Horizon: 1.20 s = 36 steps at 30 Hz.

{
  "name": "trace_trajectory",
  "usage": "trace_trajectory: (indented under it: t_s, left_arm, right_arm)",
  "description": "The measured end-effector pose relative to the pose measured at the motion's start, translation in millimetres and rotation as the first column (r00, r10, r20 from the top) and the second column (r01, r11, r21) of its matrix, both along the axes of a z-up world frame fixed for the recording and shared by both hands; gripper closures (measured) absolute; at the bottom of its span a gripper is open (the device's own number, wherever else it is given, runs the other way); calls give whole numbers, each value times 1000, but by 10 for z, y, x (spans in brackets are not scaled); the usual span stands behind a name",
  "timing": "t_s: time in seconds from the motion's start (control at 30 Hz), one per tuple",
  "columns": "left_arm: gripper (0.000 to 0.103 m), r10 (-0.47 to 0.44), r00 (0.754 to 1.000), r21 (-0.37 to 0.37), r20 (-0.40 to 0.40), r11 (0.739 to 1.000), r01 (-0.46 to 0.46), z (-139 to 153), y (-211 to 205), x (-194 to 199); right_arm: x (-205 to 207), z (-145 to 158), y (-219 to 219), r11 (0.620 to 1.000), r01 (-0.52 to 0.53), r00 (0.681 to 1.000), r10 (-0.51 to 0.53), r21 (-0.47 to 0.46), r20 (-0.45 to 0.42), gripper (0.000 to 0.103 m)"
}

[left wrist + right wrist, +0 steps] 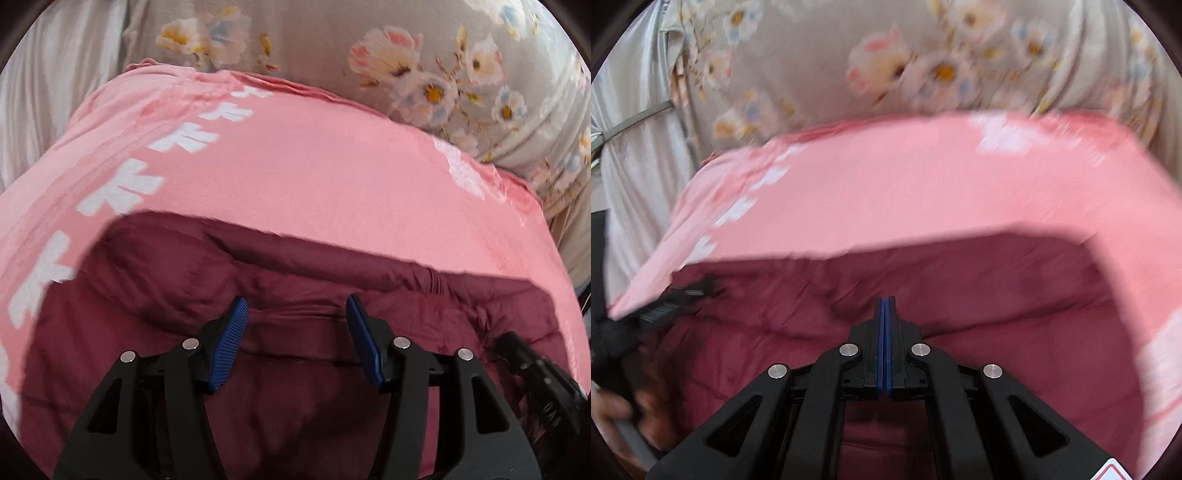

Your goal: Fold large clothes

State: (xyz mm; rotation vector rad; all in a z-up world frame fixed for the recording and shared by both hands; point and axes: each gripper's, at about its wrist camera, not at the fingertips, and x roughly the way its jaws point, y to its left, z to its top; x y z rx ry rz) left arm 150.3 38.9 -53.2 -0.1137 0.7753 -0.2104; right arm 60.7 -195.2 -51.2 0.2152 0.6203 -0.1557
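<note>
- Floral bedding (424,74) is seen at the far side, with a pink printed sheet (314,177) spread nearer
- On the sheet's near part a maroon padded garment (295,280) is laid
- Left gripper (293,345) is held about half open above the garment, nothing gripped
- Right gripper (886,354) is fully closed, pads together, nothing pinched, over the garment

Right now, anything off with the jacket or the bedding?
Nothing damaged or spilled. The maroon puffer jacket lies rumpled on the pink sheet, not yet squared. The left gripper is open over it with nothing between the pads; the right gripper is shut, with no fabric visibly pinched. The right wrist view is motion-blurred.
</note>
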Motion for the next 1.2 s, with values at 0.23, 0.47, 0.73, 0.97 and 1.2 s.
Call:
trace_trajectory:
  t_s: [0.23, 0.47, 0.73, 0.97, 1.2]
  left_arm:
    - [50, 170, 985, 34, 14, 985, -170, 197, 706, 247]
    - [49, 210, 978, 52, -21, 977, -209, -80, 789, 342]
    - [48, 230, 972, 35, -48, 973, -228, -251, 834, 385]
    - [47, 240, 970, 49, -45, 970, -238, -320, 802, 403]
    - [48, 241, 970, -7, -44, 970, -242, -127, 950, 207]
  right_arm:
    - [-11, -51, -742, 982, 184, 982, -183, 32, -46, 102]
    - [76, -290, -858, 976, 214, 974, -208, 49, -93, 103]
    - [132, -425, -899, 974, 217, 970, -208, 64, -123, 103]
    - [145, -455, -867, 974, 221, 969, -214, 51, -121, 103]
    - [-400, -25, -498, 989, 132, 991, -133, 59, 6, 93]
